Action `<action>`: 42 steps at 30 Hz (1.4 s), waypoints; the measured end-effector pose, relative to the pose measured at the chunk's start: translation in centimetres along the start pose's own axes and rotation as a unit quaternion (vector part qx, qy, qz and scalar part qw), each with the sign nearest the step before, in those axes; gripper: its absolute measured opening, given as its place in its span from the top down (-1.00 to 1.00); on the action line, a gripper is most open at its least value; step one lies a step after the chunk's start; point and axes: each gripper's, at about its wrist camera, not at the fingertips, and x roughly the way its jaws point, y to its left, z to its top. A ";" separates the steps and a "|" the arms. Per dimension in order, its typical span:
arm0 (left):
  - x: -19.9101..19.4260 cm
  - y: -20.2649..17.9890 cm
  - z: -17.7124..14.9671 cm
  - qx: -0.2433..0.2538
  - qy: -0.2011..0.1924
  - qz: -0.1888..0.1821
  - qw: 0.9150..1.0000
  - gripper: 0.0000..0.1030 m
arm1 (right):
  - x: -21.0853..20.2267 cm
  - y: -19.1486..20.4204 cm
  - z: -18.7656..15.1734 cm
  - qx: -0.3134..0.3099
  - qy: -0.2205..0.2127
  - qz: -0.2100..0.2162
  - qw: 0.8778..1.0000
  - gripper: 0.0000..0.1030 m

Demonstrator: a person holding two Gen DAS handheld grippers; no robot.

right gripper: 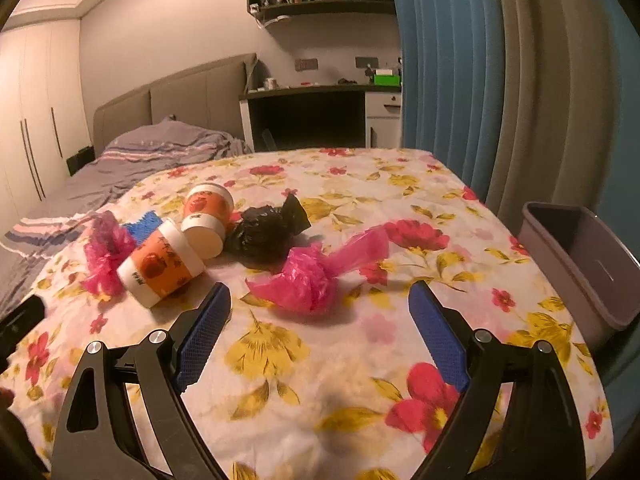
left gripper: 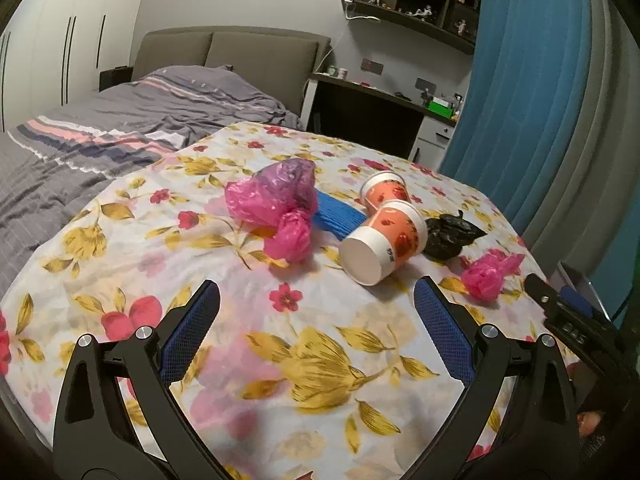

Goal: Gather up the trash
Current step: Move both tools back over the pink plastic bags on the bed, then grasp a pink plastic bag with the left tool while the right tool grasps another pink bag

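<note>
Reaching over the floral cloth, the right gripper (right gripper: 320, 304) stood wide apart and empty, the pink bag (right gripper: 308, 276) just ahead between its tips. The left gripper (left gripper: 318, 300) gaped too, empty. Next, I judged: close on the bag, carry it right to the bin (right gripper: 580, 260).

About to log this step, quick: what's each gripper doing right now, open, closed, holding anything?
Left gripper: open, holding nothing, over the floral cloth.
Right gripper: open, holding nothing; the pink bag lies just ahead of its fingertips.
</note>
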 end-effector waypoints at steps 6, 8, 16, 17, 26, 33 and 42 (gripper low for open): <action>0.8 0.6 0.9 0.006 -0.004 0.001 1.000 -0.86 | 3.1 0.3 0.6 0.003 0.025 -0.007 1.000 -0.58; 1.1 1.0 1.5 0.011 -0.008 0.005 1.000 -0.86 | 4.0 0.4 0.8 0.006 0.032 -0.008 0.999 -0.54; 4.4 2.4 4.0 0.006 0.009 0.008 1.000 -0.78 | 6.5 0.1 1.1 0.022 0.071 0.005 0.997 -0.05; 5.1 2.5 4.2 0.006 0.016 0.008 1.000 -0.70 | 6.7 0.2 1.1 0.021 0.075 0.008 0.997 0.04; 11.4 2.6 4.5 0.016 0.093 0.006 0.996 -0.08 | 6.7 0.7 1.1 0.010 0.080 0.022 0.996 0.51; 13.4 3.3 4.1 0.000 0.131 -0.004 0.991 0.25 | 6.5 0.7 1.1 0.007 0.072 0.026 0.997 0.54; 11.4 2.7 4.2 0.009 0.105 -0.016 0.994 0.70 | 4.8 -0.1 1.1 0.011 0.050 0.044 0.998 0.59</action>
